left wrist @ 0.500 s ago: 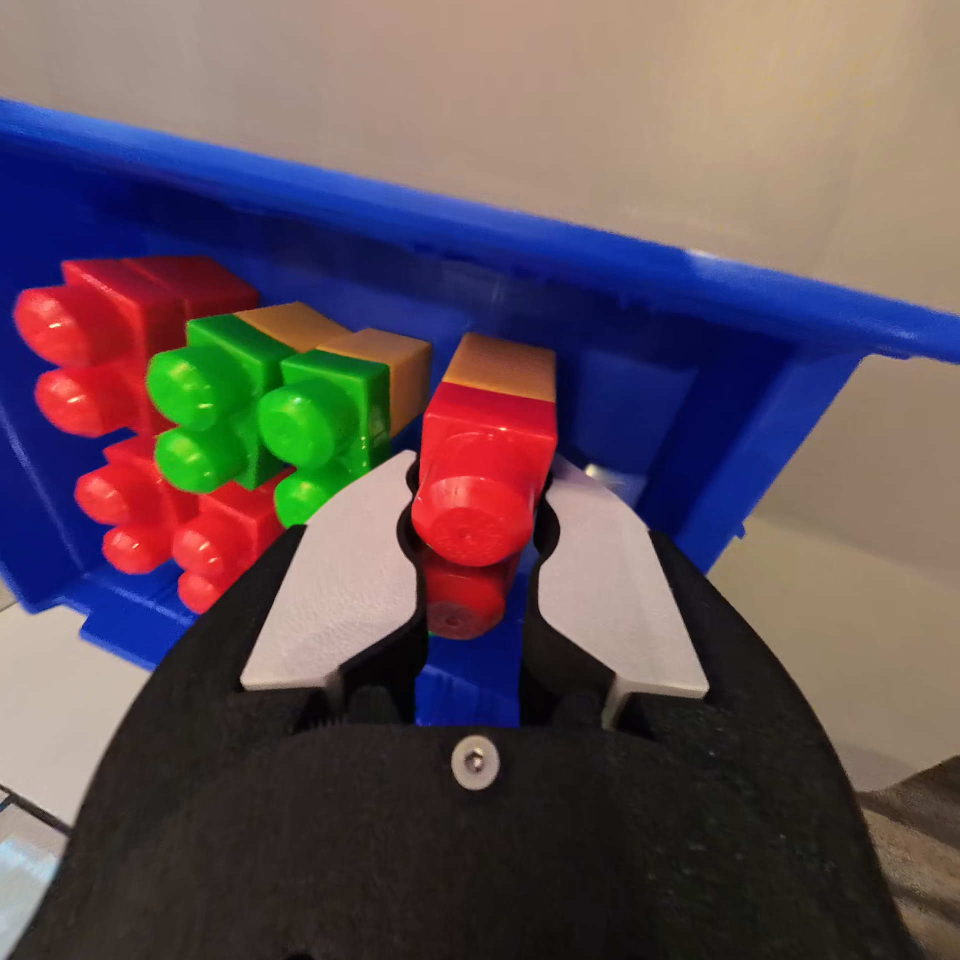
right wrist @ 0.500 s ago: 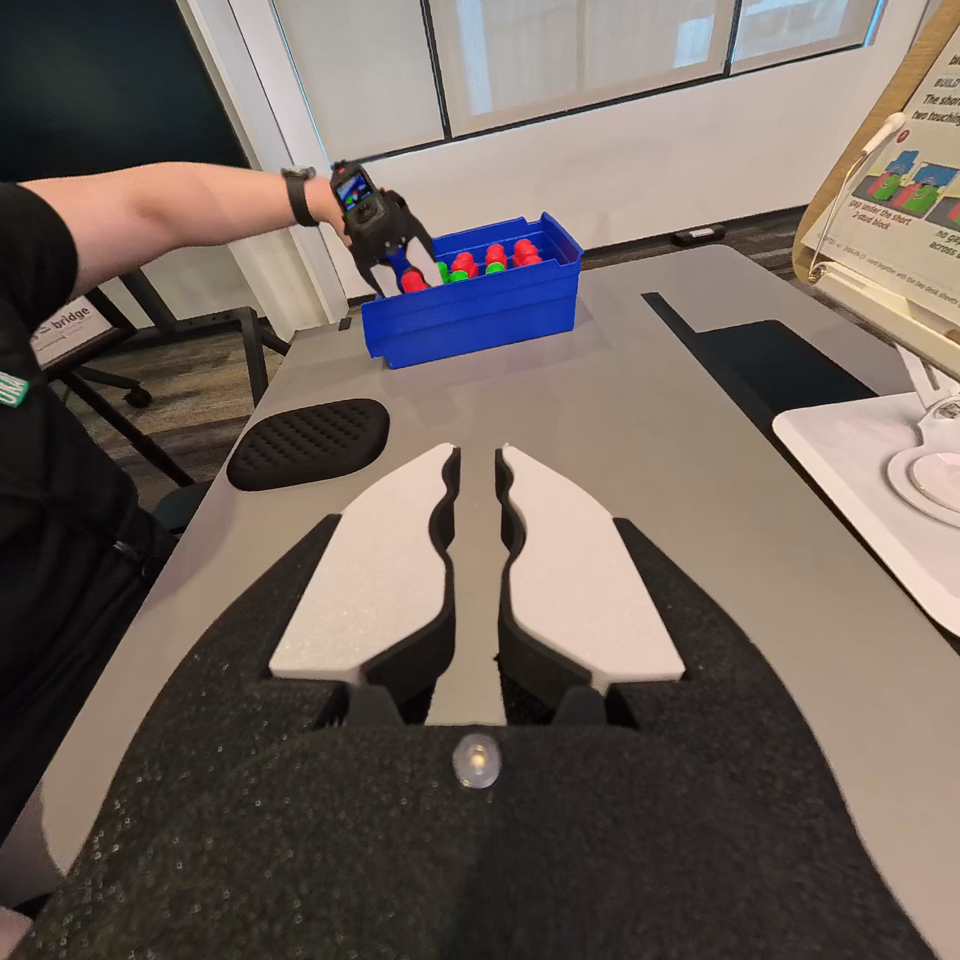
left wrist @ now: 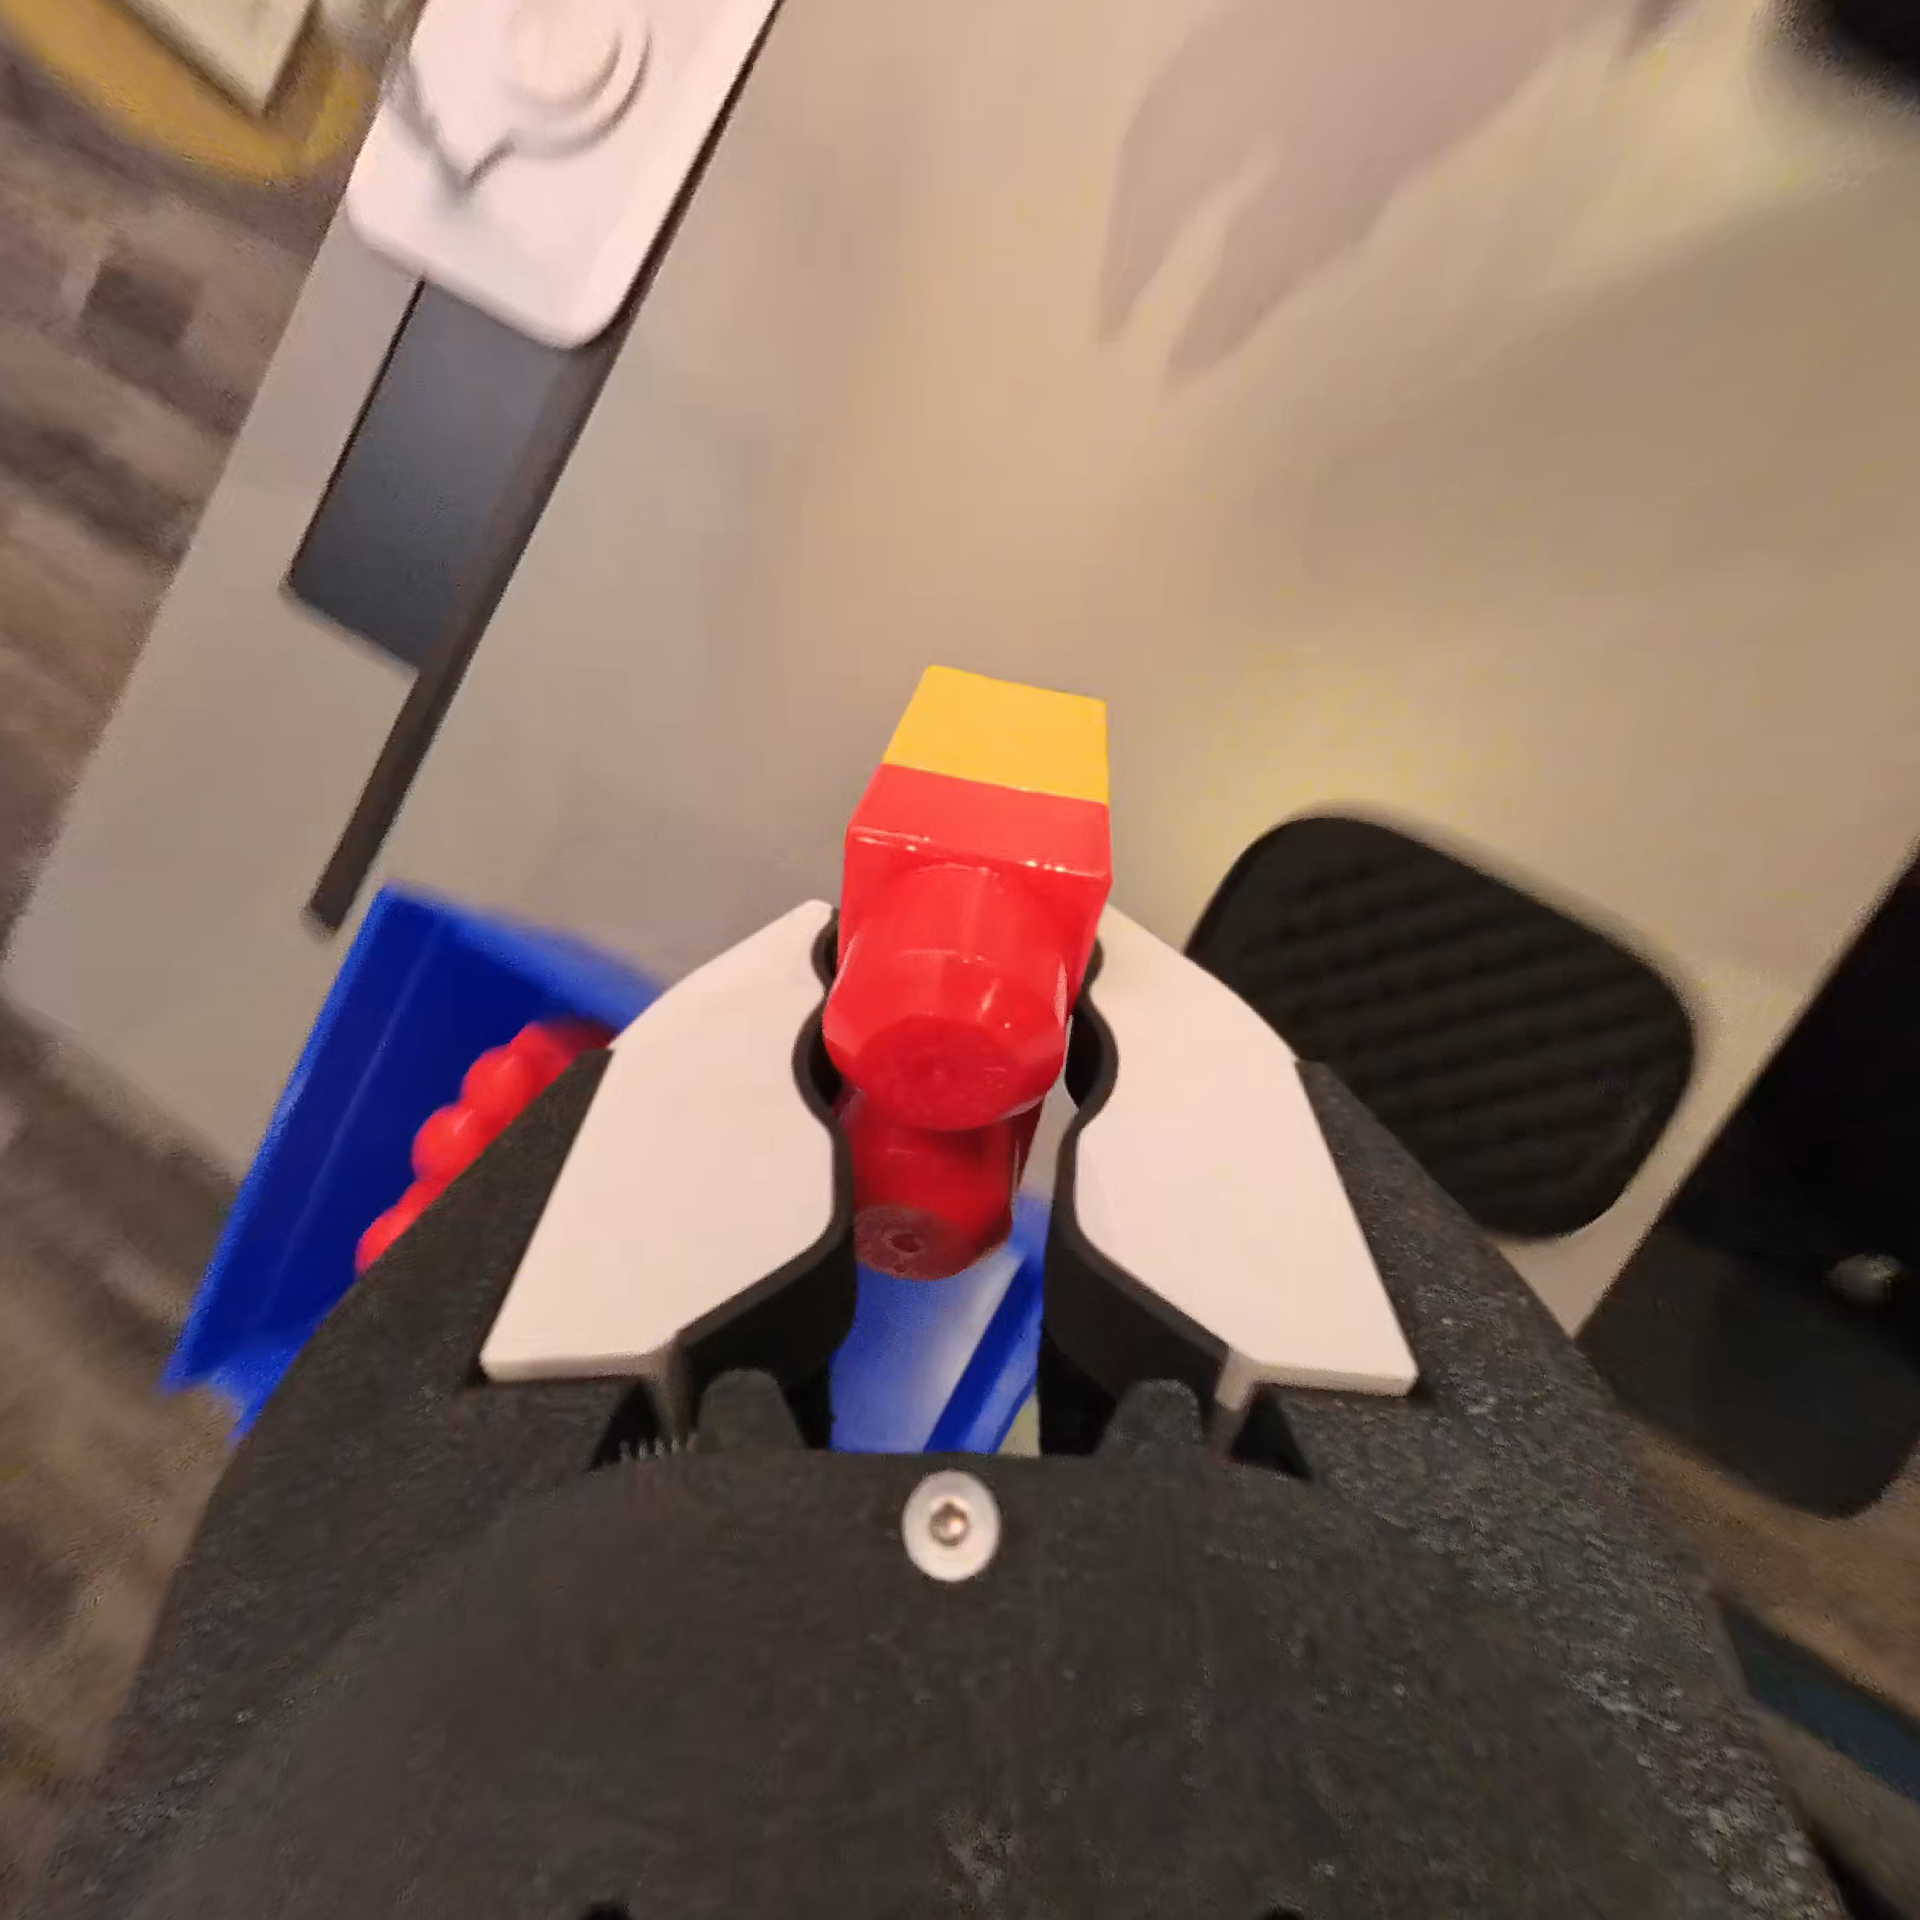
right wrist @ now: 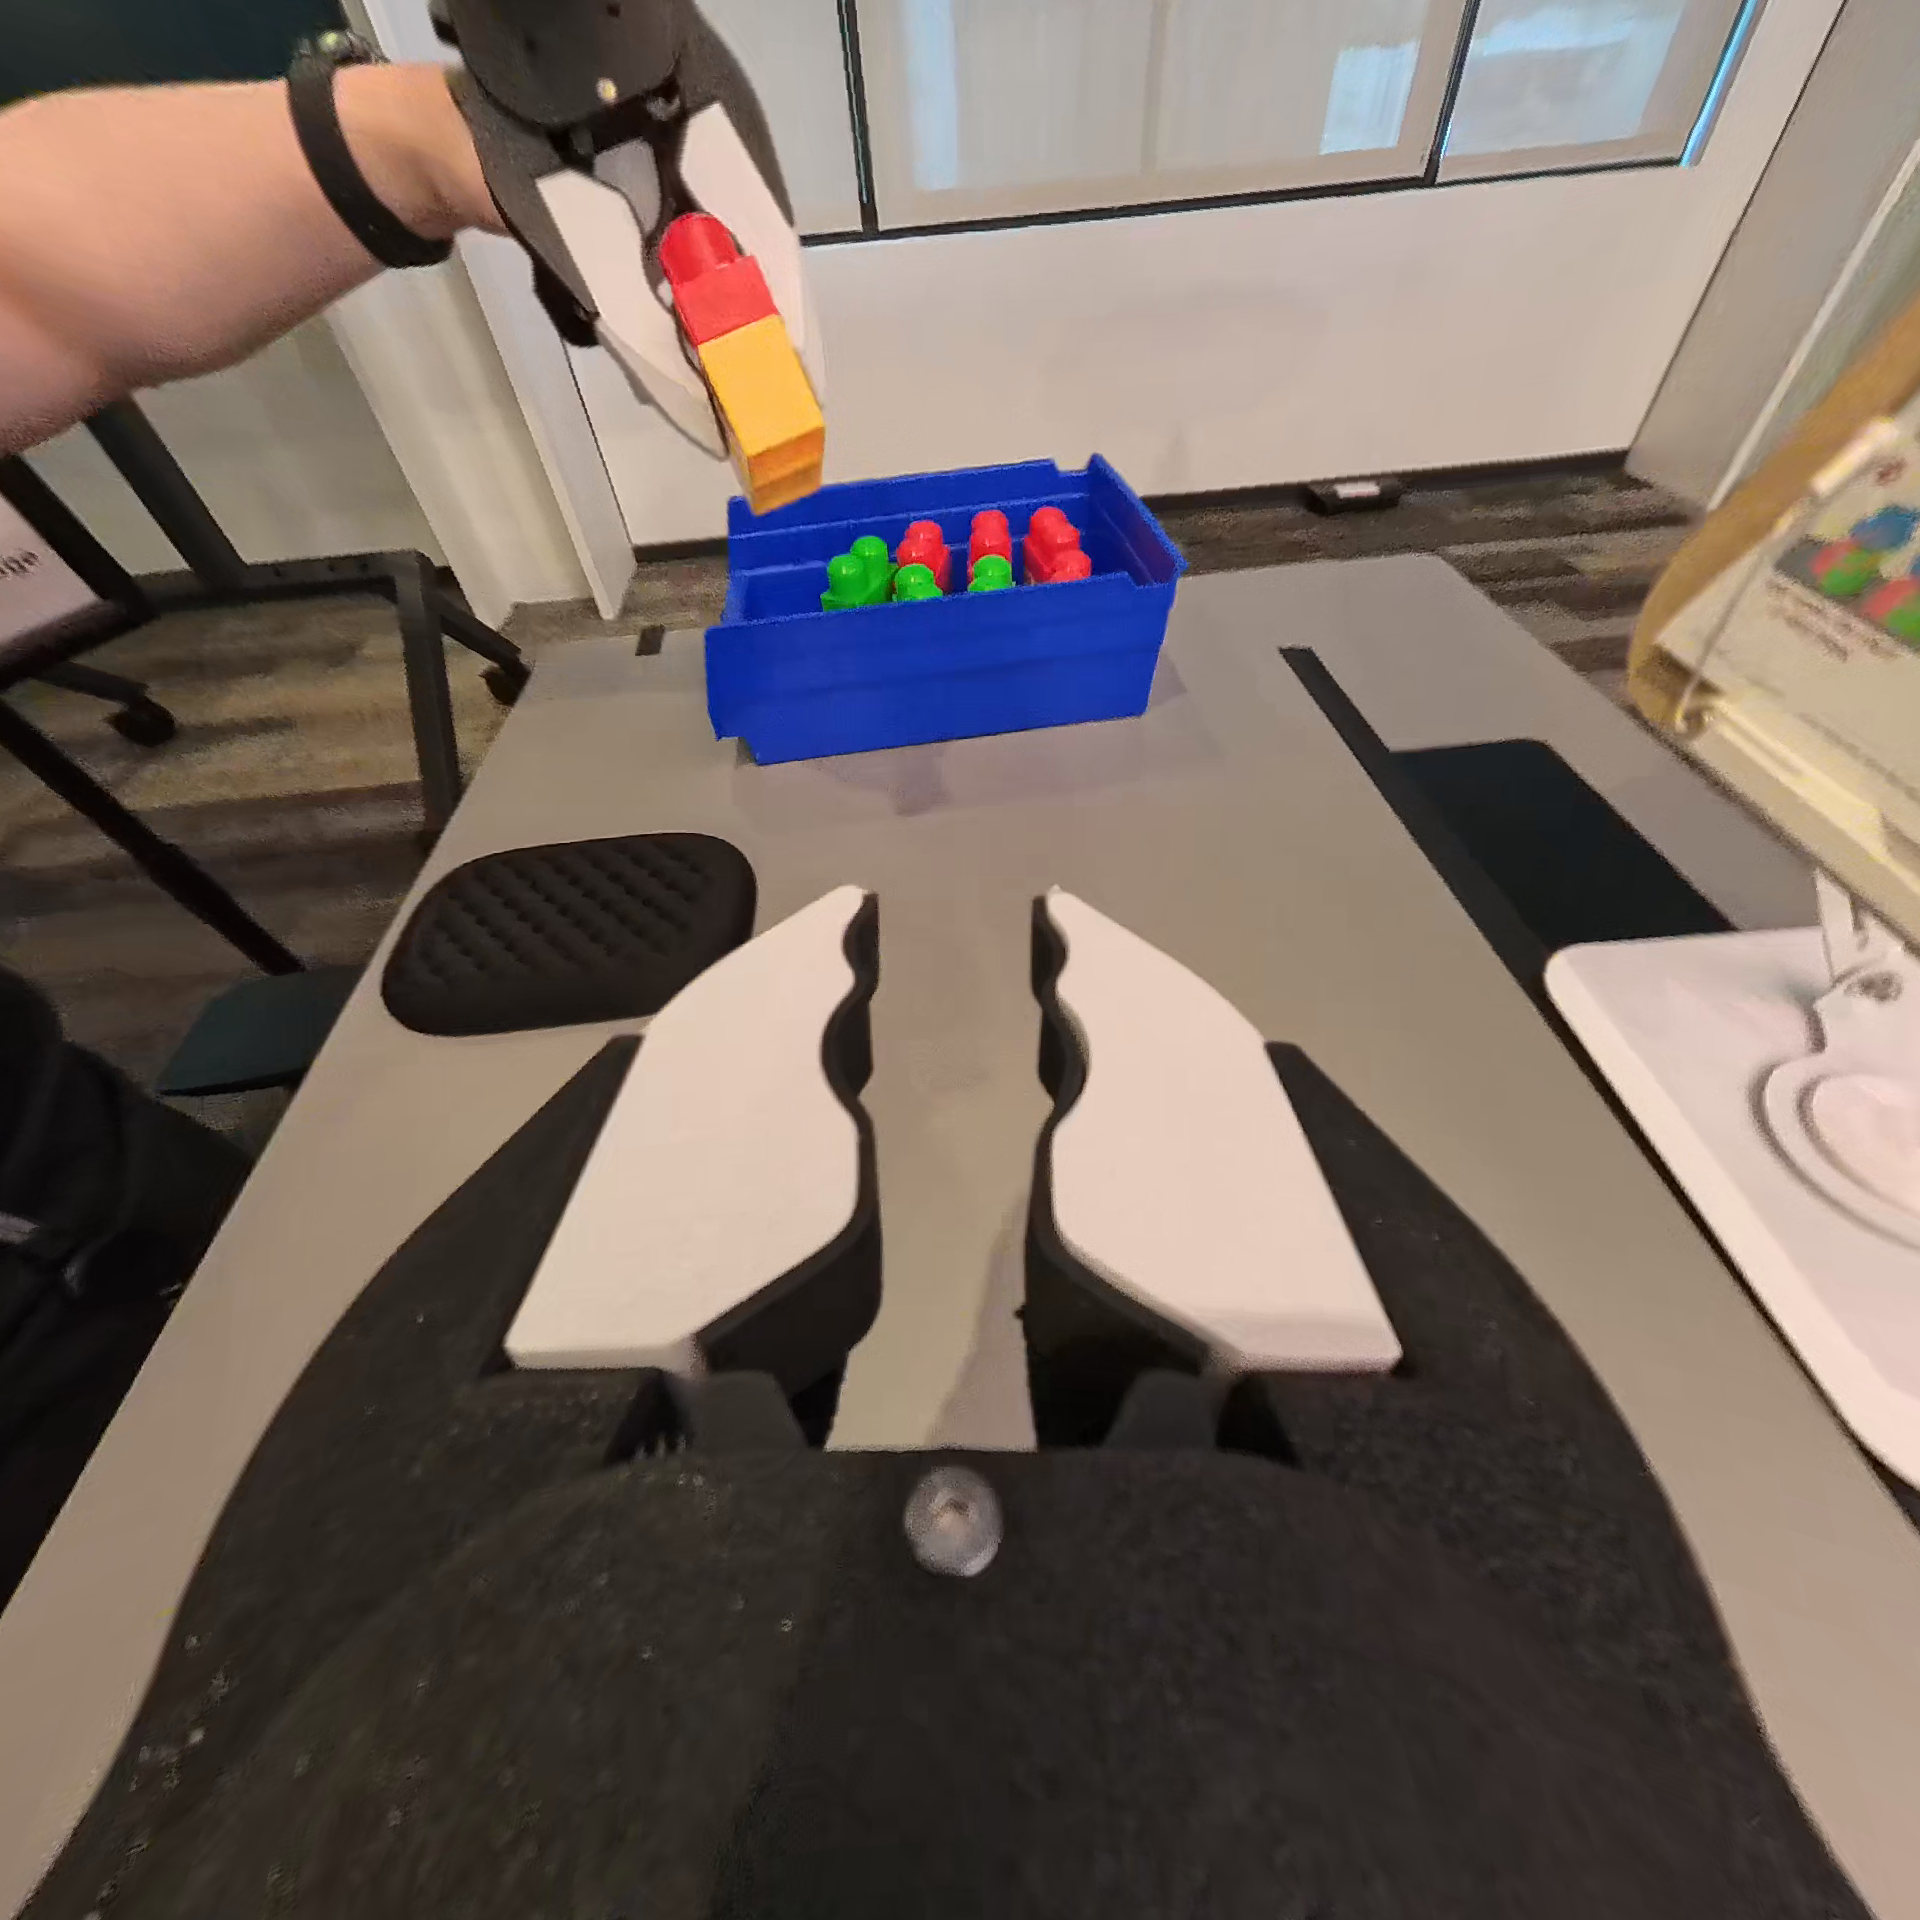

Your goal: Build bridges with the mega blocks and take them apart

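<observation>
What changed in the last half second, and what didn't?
The left tool lifted the red-and-yellow block out of the blue bin, up and toward the table's near side, grip unchanged. The right tool widened slightly, still empty. Bin and remaining blocks stayed put.

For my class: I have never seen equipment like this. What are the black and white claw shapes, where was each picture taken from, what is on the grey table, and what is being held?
These are two hand-held claws, one in each of a person's hands, and no robot arm. Each carries a camera looking forward along its two white fingers.

The left wrist view looks along the left claw, which is shut on a red and yellow block stack, gripped by its red end. This picture is blurred.

The right wrist view looks along the right claw, which is open and empty above the grey table. Farther off it shows the left claw lifted in the air above a blue bin holding red blocks and green blocks.

Also on the table are a black ridged pad and a white stand base.
</observation>
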A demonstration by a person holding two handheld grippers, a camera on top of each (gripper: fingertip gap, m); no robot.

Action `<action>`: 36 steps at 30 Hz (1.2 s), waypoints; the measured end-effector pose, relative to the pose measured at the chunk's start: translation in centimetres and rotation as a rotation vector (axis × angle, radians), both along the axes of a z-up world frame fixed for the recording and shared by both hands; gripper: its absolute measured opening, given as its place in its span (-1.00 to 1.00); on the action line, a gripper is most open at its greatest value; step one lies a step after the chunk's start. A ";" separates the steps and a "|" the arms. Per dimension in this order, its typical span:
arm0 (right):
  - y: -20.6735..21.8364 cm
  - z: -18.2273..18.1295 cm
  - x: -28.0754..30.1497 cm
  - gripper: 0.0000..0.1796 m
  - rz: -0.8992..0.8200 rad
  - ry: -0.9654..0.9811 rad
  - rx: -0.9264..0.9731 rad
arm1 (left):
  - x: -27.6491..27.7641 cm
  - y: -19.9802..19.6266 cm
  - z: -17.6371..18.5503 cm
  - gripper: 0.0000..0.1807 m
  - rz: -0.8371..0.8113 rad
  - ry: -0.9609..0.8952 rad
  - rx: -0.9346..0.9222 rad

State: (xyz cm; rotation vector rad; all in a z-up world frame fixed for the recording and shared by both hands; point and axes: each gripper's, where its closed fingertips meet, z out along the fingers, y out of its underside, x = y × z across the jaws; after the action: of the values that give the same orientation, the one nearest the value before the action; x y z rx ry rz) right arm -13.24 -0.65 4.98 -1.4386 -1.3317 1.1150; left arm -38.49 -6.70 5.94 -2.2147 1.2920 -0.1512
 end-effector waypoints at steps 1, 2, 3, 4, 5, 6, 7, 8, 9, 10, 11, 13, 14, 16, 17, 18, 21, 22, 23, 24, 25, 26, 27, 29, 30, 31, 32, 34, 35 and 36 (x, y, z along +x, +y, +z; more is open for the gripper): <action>-0.6 0.4 -0.9 -0.65 0.000 -0.006 0.027 | 2.5 0.1 0.4 -0.55 -0.015 -0.069 -0.016; -1.3 0.9 -1.7 -0.59 0.002 -0.009 0.056 | 5.1 0.3 0.8 -0.55 -0.033 -0.135 -0.023; -1.9 1.5 -2.5 -0.57 0.003 -0.001 0.086 | 7.5 0.5 1.1 -0.55 -0.052 -0.196 -0.027; -2.5 2.1 -3.0 -0.54 0.002 0.014 0.110 | 9.9 0.6 1.3 -0.56 -0.075 -0.249 -0.037; -3.1 2.7 -3.4 -0.50 0.004 0.025 0.121 | 12.2 0.6 1.4 -0.56 -0.102 -0.290 -0.049; -3.5 3.1 -3.5 -0.46 0.005 0.032 0.120 | 14.2 0.8 1.4 -0.56 -0.129 -0.321 -0.051; -3.7 3.5 -3.5 -0.42 -0.003 0.037 0.113 | 16.1 1.1 1.2 -0.56 -0.149 -0.339 -0.043; -3.7 3.8 -3.3 -0.38 -0.011 0.051 0.102 | 17.8 1.3 1.0 -0.56 -0.175 -0.348 -0.038; -3.6 4.2 -3.0 -0.36 -0.018 0.073 0.087 | 19.4 1.4 0.8 -0.56 -0.203 -0.359 -0.035; -3.6 4.6 -2.7 -0.34 -0.014 0.098 0.068 | 20.9 1.6 0.7 -0.56 -0.221 -0.373 -0.034; -3.7 4.9 -2.3 -0.32 0.001 0.120 0.045 | 22.3 1.8 0.6 -0.56 -0.236 -0.390 -0.038; -3.8 4.8 -1.5 -0.35 0.040 0.125 0.010 | 24.7 2.3 0.7 -0.56 -0.254 -0.431 -0.051; -3.6 4.6 -1.0 -0.37 0.047 0.114 0.006 | 25.7 2.5 0.8 -0.56 -0.263 -0.459 -0.059; -3.6 4.4 0.3 -0.59 0.084 0.114 -0.005 | 27.2 2.7 0.8 -0.56 -0.291 -0.476 -0.081; -3.3 4.3 0.9 -0.60 0.092 0.114 -0.017 | 27.8 2.9 0.8 -0.57 -0.298 -0.489 -0.090; -3.2 4.1 1.6 -0.60 0.107 0.114 -0.038 | 28.4 2.9 0.8 -0.57 -0.305 -0.500 -0.098; -2.4 3.9 3.1 -0.60 0.112 0.131 -0.064 | 29.9 3.5 0.7 -0.52 -0.312 -0.537 -0.085; -2.0 3.8 3.5 -0.60 0.100 0.138 -0.081 | 30.2 3.7 0.6 -0.44 -0.310 -0.546 -0.078; -1.6 3.7 3.9 -0.60 0.094 0.145 -0.101 | 30.5 3.9 0.5 -0.40 -0.308 -0.557 -0.072; -1.3 3.5 4.3 -0.60 0.096 0.148 -0.122 | 30.8 4.0 0.4 -0.36 -0.312 -0.570 -0.073; -1.1 3.3 4.7 -0.60 0.097 0.149 -0.137 | 31.0 4.0 0.3 -0.33 -0.317 -0.578 -0.076; -0.6 3.1 5.2 -0.60 0.087 0.151 -0.151 | 31.1 4.3 0.2 -0.33 -0.315 -0.585 -0.064; -0.2 2.9 5.7 -0.60 0.078 0.156 -0.166 | 31.1 4.8 0.1 -0.34 -0.307 -0.595 -0.043; 0.1 2.9 6.6 -0.60 0.094 0.181 -0.190 | 31.6 5.4 0.3 -0.39 -0.311 -0.655 -0.020; 0.3 2.9 7.0 -0.60 0.092 0.193 -0.196 | 31.9 5.7 0.4 -0.44 -0.309 -0.694 -0.018; 0.4 2.8 7.3 -0.60 0.087 0.194 -0.201 | 32.3 5.9 0.5 -0.46 -0.319 -0.731 -0.024; 0.3 2.7 7.5 -0.60 0.090 0.184 -0.199 | 32.7 6.0 0.7 -0.50 -0.327 -0.765 -0.032; 0.4 2.3 7.8 -0.60 0.077 0.154 -0.180 | 33.3 6.1 0.7 -0.61 -0.356 -0.805 -0.046; 0.5 2.2 7.9 -0.60 0.065 0.145 -0.177 | 33.5 6.2 0.6 -0.62 -0.367 -0.817 -0.046; 0.5 2.1 8.0 -0.60 0.059 0.137 -0.174 | 33.6 6.2 0.5 -0.62 -0.376 -0.832 -0.045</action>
State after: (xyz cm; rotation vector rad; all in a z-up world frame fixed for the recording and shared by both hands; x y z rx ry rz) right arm -5.19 -0.13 7.06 -1.4254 -1.2121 1.3718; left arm -4.93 -0.50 6.45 -1.5997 1.1745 -1.1150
